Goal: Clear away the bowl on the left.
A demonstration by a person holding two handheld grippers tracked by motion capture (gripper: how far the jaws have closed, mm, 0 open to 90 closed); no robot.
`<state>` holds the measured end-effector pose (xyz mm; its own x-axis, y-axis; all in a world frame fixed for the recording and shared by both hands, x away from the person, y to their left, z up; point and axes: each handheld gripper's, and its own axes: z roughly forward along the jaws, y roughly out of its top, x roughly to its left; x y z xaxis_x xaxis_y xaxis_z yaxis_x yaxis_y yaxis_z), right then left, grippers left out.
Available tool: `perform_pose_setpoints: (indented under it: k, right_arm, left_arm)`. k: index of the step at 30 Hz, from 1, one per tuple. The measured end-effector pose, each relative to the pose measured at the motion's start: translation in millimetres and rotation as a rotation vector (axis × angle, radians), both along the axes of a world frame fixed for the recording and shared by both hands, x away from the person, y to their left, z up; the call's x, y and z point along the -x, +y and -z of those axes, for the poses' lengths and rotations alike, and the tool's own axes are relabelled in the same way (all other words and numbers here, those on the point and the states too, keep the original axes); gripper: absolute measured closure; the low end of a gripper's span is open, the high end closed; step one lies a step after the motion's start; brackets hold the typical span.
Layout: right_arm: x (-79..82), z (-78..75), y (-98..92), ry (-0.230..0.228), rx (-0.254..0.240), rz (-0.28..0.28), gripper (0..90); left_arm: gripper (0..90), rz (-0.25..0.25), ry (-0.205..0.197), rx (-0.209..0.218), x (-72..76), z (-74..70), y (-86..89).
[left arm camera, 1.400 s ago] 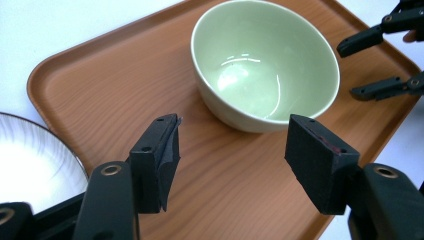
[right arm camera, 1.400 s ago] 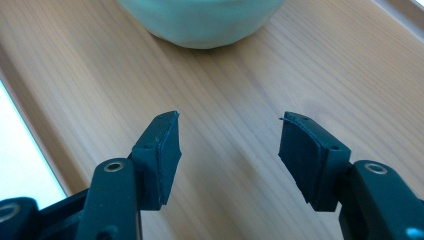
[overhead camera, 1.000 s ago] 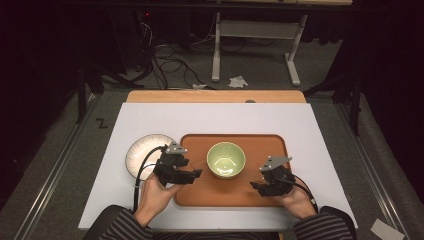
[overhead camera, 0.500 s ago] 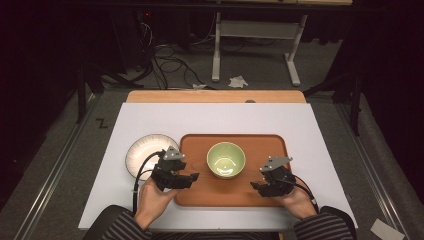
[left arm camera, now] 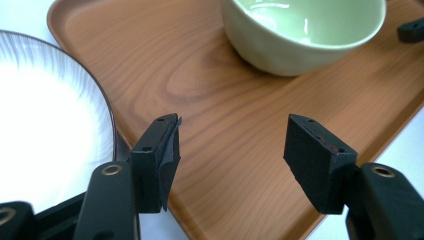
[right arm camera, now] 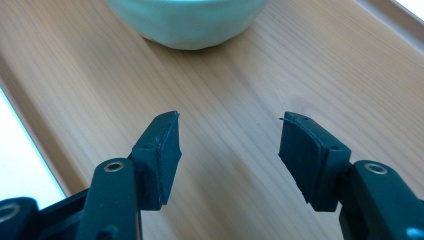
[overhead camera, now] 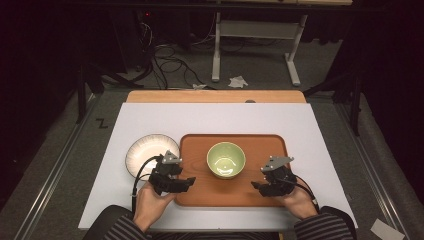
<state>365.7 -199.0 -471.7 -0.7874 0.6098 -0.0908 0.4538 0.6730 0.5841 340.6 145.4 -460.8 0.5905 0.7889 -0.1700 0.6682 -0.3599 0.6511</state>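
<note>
Spanning most of the high view, the white tabletop (overhead camera: 220, 120) carries a wooden tray (overhead camera: 260, 145) near the person's edge, long side toward the person. A white ribbed plate (overhead camera: 142, 152) lies on the tabletop just beside the tray's left end; in the left gripper view its rim sits right at the tray's edge, though I cannot tell whether the two touch. A pale green bowl (overhead camera: 226, 160) stands upright and empty about the middle of the tray. The left hand-held gripper (overhead camera: 186, 183) hovers over the tray's near left corner, its jaws spread wide with nothing between them, pointing toward the bowl. The right hand-held gripper (overhead camera: 256, 186) hangs over the tray's near right part, likewise wide apart and holding nothing, the bowl just ahead of its jaws in the right gripper view. Both hand-held grippers stand apart from the bowl.
</note>
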Motion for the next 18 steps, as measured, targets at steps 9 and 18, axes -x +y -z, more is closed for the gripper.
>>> perform_pose_setpoints:
  k: [9,18]
  right_arm:
    - [-0.6,0.0,-0.2,0.005,-0.002,0.003,43.1]
    - [-2.7,1.2,-0.1,0.009,0.002,-0.003,43.1]
  left_arm:
    - [39.7,0.011,0.026,-0.032,-4.7,8.6,-7.0]
    - [39.6,0.018,0.034,-0.022,-6.4,9.7,-7.3]
